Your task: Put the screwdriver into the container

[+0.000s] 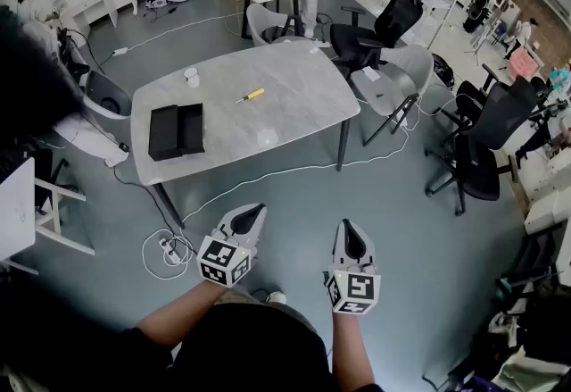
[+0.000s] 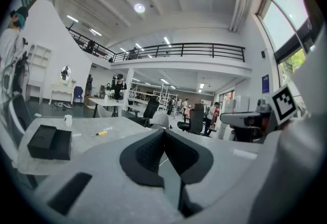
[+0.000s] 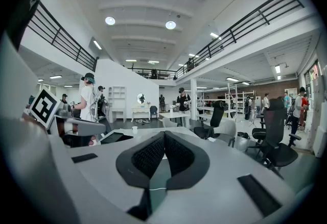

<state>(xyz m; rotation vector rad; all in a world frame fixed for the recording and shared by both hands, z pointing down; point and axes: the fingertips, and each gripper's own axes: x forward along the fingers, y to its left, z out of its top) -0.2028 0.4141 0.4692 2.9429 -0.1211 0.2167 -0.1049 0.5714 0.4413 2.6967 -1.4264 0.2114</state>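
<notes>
Left tool (image 1: 253, 212) and right tool (image 1: 348, 231) hover side by side over the floor in the head view, short of the bench (image 1: 294, 118). On it the open black container (image 1: 176, 130) sits near the left edge, and the screwdriver (image 1: 251, 95) lies well apart from it.

In the left gripper view the jaws are pressed together, empty. The container (image 2: 48, 142) is at the left and the screwdriver (image 2: 103, 132) beyond it.

In the right gripper view the jaws are likewise pressed together, empty.

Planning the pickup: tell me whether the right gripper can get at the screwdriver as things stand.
Probably not yet: the right gripper hangs over the floor, short of the table, and the screwdriver lies mid-table. Nothing blocks it, though; the top around it is bare.
</notes>
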